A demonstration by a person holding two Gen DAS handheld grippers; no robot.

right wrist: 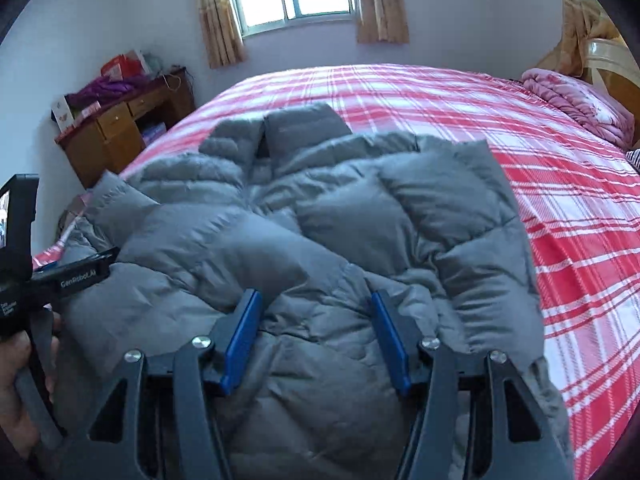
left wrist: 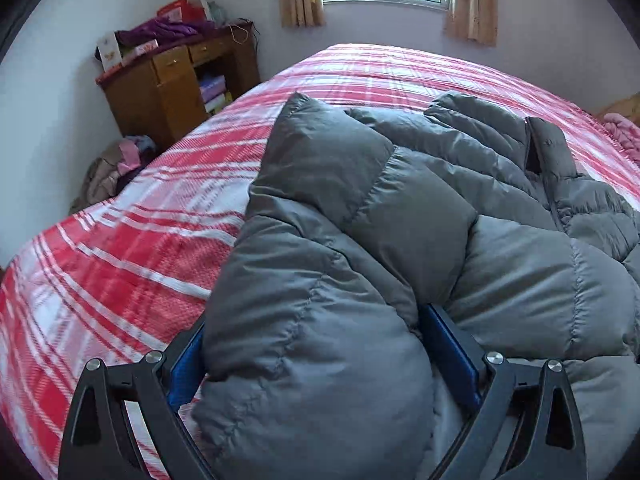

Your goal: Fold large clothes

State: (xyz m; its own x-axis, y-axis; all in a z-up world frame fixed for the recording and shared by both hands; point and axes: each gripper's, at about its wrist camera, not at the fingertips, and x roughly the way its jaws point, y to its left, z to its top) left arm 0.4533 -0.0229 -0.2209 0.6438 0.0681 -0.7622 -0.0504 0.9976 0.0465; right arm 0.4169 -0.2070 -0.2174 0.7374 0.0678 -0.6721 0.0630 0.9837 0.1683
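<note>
Grey puffer jacket (left wrist: 360, 220) on plaid bed (left wrist: 120, 260), left gripper (left wrist: 320, 344) clamping sleeve, right gripper (right wrist: 316, 340) spread above

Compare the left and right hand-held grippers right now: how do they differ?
The left hand-held gripper has a thick fold of the grey jacket bulging between its blue pads; the right hand-held gripper has no fold between its pads, only jacket lying beyond them. The left works at the jacket's edge beside the plaid bed; the right sits over its middle. Both stand wide apart.

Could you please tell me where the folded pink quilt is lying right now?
In the right wrist view the pink quilt lies at the bed's far right corner, beside the wooden headboard.
</note>
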